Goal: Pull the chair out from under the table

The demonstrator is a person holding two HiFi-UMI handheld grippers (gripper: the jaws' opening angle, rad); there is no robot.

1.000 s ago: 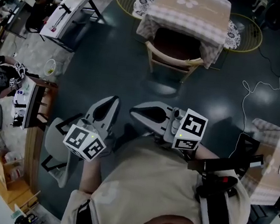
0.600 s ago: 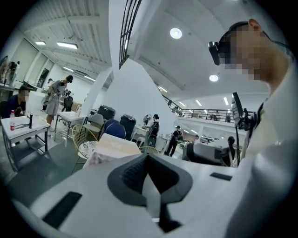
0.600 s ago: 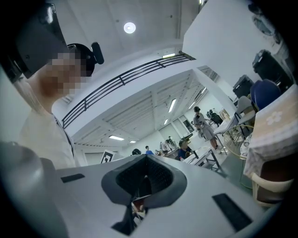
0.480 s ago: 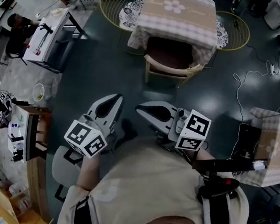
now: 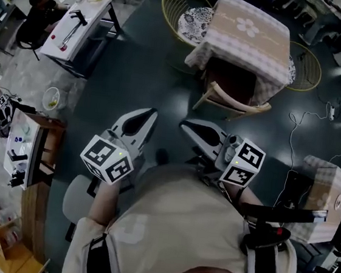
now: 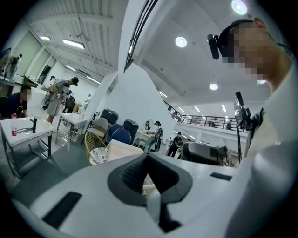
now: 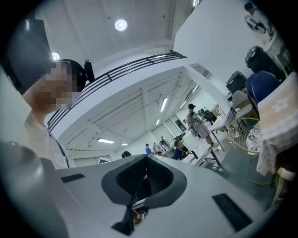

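A wooden-framed chair (image 5: 231,99) with a dark seat stands tucked under the table (image 5: 251,33), which wears a checked cloth with a flower print. Both sit at the upper right of the head view, across a stretch of dark floor from me. My left gripper (image 5: 149,113) and right gripper (image 5: 185,125) are held side by side in front of my body, pointing level toward the table and well short of the chair. Both are shut with nothing in them. The left gripper view shows its closed jaws (image 6: 149,161) and the table (image 6: 122,149) beyond them. In the right gripper view the cloth (image 7: 279,118) hangs at the right edge.
Yellow wire chairs (image 5: 178,6) (image 5: 308,64) flank the table. A white workbench (image 5: 81,20) with a seated person is at upper left. A wooden shelf unit (image 5: 31,163) stands left, a cloth-covered box (image 5: 324,194) right. A cable (image 5: 295,125) lies on the floor.
I have walked toward the table with both grippers carried along. The table and chair now sit lower and further right in the head view. Both grippers stayed shut.
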